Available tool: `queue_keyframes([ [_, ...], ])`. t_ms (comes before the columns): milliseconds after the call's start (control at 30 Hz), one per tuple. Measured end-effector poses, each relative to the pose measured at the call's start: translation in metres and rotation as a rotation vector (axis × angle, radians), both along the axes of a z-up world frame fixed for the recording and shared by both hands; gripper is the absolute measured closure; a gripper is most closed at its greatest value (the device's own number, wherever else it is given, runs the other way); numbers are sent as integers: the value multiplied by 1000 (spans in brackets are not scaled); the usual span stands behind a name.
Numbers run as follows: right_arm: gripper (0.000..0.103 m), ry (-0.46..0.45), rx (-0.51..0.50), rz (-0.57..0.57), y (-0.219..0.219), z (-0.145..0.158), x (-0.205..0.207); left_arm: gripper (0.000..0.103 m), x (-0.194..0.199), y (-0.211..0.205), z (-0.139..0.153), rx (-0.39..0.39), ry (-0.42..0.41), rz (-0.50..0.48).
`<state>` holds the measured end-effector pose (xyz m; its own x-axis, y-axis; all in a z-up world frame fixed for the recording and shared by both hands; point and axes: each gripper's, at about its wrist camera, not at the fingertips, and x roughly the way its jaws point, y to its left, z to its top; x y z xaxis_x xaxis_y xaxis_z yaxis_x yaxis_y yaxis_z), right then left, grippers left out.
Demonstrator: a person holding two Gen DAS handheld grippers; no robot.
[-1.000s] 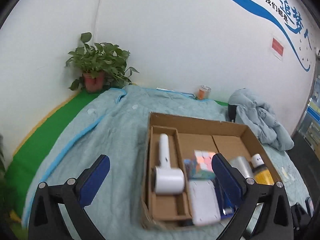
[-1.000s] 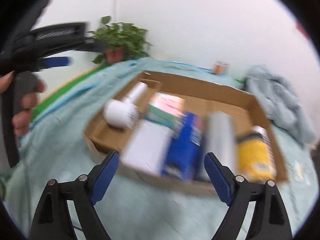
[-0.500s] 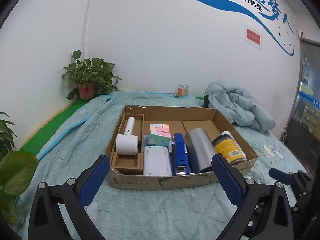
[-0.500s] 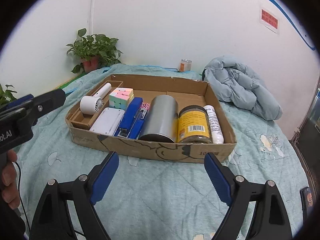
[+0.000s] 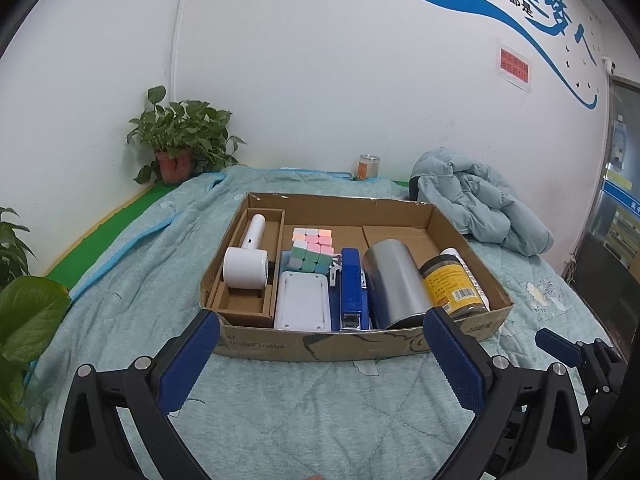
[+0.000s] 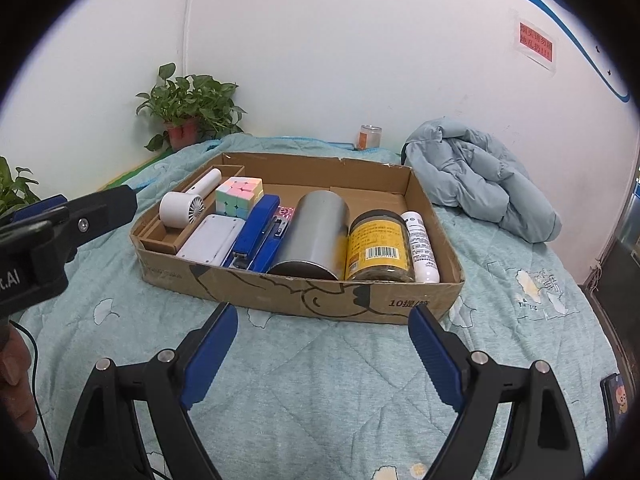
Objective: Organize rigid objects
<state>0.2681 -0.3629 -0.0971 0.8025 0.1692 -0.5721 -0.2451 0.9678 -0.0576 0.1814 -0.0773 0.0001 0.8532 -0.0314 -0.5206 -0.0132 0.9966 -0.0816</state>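
Ahead, on a bed covered by a pale teal quilt [image 5: 120, 312], sits a shallow brown cardboard box [image 5: 320, 346] holding the rigid objects in a near row. From left to right: a white handheld fan [image 5: 246, 266] lying in a small cardboard inner tray [image 5: 244, 308] at the box's left edge; a pastel puzzle cube [image 5: 312, 250] with a flat white rectangular case [image 5: 303, 306] just nearer than it; a blue stapler [image 5: 352, 292]; a silver metal cylinder [image 5: 394, 280] on its side; a glass jar with a yellow label [image 5: 452, 286]; and a slim white tube [image 6: 420, 246] against the right wall.

Both tools hover over the quilt on the near side of the box, touching nothing. The left hand-held gripper [image 5: 320, 360] is spread wide and empty; the right hand-held gripper [image 6: 322, 348] is likewise released.

Everything appears already packed, so the work looks either nearly finished or paused before a pick. Any next move would call for reaching over the near wall and closing on one object without nudging its neighbours, which lie touching.

Only the right wrist view shows the fan's grille, a small pink patterned item [image 6: 285, 212] beyond the stapler, the tube's full length, and part of a hand [image 6: 16, 384] at far left. Only the left wrist view shows the large near leaf [image 5: 28, 316] at left.
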Motion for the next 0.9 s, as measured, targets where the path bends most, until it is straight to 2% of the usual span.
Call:
queue_keyframes([
  [100,16,11,2,1,-2,-2,6,1,9,3,-8,-17,21,3],
  [600,16,34,-9,1,-6,-15,22,1,40,-3,-34,-10,79,-16],
  [900,16,47,-10,9,-4,-18,26,1,44,-4,-36,-13,79,-26],
])
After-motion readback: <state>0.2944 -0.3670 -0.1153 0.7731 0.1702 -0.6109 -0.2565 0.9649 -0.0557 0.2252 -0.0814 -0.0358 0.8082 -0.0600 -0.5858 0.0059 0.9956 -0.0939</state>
